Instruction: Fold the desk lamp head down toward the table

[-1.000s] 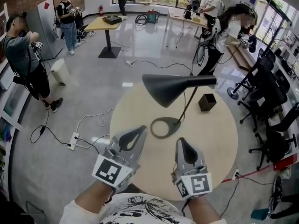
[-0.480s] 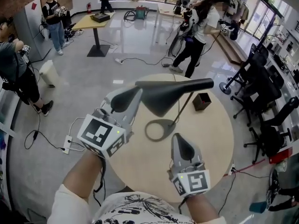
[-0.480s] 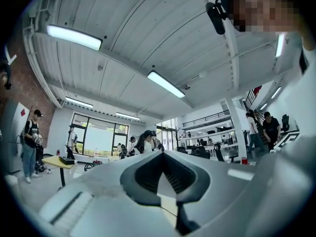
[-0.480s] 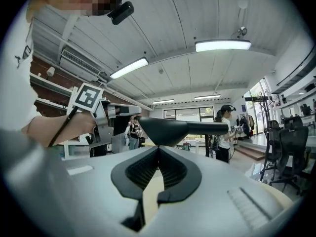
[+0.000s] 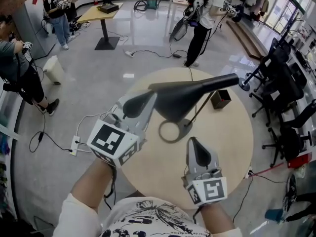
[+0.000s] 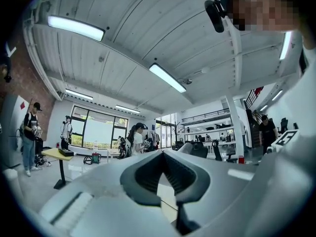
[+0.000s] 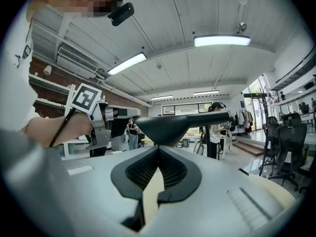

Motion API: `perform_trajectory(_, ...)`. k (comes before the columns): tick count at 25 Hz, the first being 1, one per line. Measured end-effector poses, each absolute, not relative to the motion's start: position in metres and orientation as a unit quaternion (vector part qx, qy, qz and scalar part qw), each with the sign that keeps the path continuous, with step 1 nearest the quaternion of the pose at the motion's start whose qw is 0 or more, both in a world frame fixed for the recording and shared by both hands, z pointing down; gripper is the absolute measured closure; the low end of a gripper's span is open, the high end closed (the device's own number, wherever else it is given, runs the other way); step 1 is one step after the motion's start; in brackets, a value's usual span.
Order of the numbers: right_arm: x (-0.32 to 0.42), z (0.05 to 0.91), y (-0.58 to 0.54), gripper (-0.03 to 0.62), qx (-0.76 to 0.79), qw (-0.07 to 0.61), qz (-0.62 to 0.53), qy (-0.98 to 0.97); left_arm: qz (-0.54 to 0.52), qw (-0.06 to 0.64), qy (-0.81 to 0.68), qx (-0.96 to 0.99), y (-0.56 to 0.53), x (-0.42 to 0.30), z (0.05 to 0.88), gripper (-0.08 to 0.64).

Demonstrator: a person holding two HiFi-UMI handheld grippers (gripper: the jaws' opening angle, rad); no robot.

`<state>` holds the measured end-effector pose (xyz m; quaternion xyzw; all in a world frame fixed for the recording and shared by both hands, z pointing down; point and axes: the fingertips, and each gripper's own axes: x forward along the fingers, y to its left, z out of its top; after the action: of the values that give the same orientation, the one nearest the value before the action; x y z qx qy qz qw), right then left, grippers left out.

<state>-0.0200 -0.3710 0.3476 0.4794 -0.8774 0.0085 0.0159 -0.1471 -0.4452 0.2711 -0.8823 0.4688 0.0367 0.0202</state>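
the lamp head (image 5: 180,98) sits level above its ring base (image 5: 170,131) on the round table (image 5: 232,152). the left gripper (image 5: 148,100), jaws together on nothing, is up beside the shade's wide end (likely to push it down). the right gripper (image 5: 193,144), also closed and empty, hangs low near the base.

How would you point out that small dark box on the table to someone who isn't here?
Find the round, pale wooden table in the middle of the open hall. On its far right part, just beyond the slanted stem of the black desk lamp, stands a small box. It is the only squarish, dark brown thing on the table.
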Motion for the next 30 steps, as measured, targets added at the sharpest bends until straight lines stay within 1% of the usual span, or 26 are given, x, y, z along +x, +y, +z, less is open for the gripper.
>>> perform_trajectory(10,-0.018,0.361,-0.369,0.584,0.492,0.024,0.024,-0.87,0.025,-0.032,0.476,-0.878,-0.448,-0.147,0.325,0.555)
perform_trajectory(14,-0.014,0.363,-0.367,0.584,0.498,0.029,0.025,-0.866,0.019,-0.039,0.476,-0.878,-0.448,-0.146,0.34,0.555)
perform_trajectory(17,-0.009,0.369,-0.366,0.584,0.504,0.033,0.033,-0.862,0.021,-0.056,0.471,-0.88,-0.45,-0.141,0.356,0.555)
perform_trajectory(22,-0.004,0.379,-0.368,0.584,0.511,0.045,0.039,-0.858,0.009,-0.047,0.465,-0.884,-0.453,-0.129,0.377,0.555)
perform_trajectory(30,0.003,0.388,-0.379,0.584,0.528,0.056,0.043,-0.846,0.007,-0.059,0.451,-0.891,-0.46,-0.112,0.406,0.554)
